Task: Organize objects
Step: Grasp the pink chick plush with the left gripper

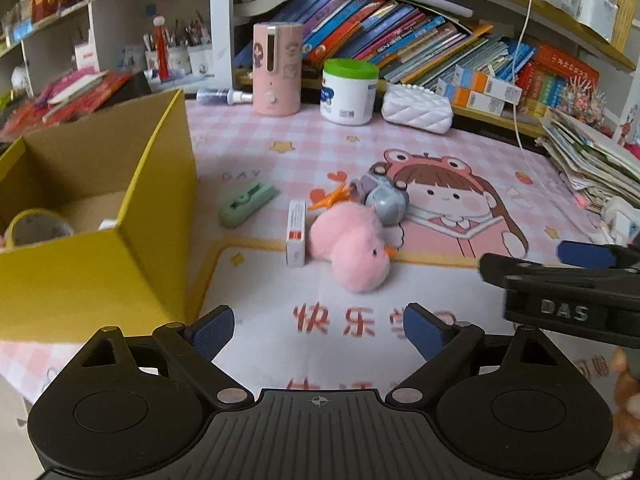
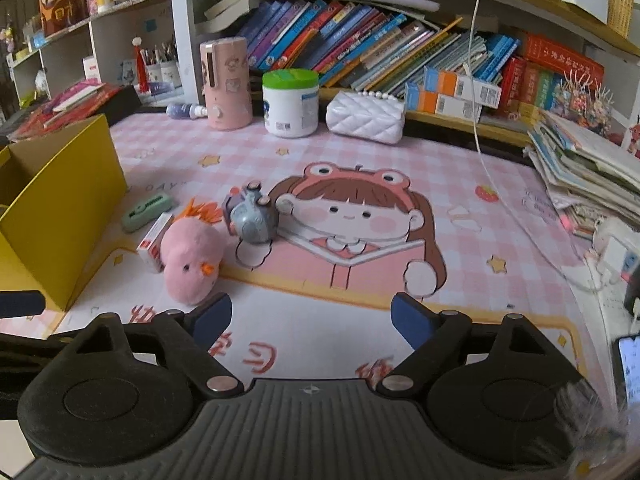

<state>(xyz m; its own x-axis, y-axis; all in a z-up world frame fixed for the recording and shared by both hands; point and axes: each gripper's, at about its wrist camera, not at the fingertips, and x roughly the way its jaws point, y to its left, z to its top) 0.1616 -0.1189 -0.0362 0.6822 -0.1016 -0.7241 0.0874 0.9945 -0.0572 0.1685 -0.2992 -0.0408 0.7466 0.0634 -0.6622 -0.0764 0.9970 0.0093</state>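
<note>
Reaching with both grippers, left gripper [image 1: 319, 330] and right gripper [image 2: 311, 319], spread empty, I'd pinch the soft, light pink plush chick [image 1: 352, 246] beside the yellow box [image 1: 132, 184] around its squashy body.

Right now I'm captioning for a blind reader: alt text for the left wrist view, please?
An open left gripper hovers over a pink desk mat, with a pink plush chick, a small box and a grey toy just ahead. A yellow cardboard box stands at left; the right gripper enters from the right.
</note>
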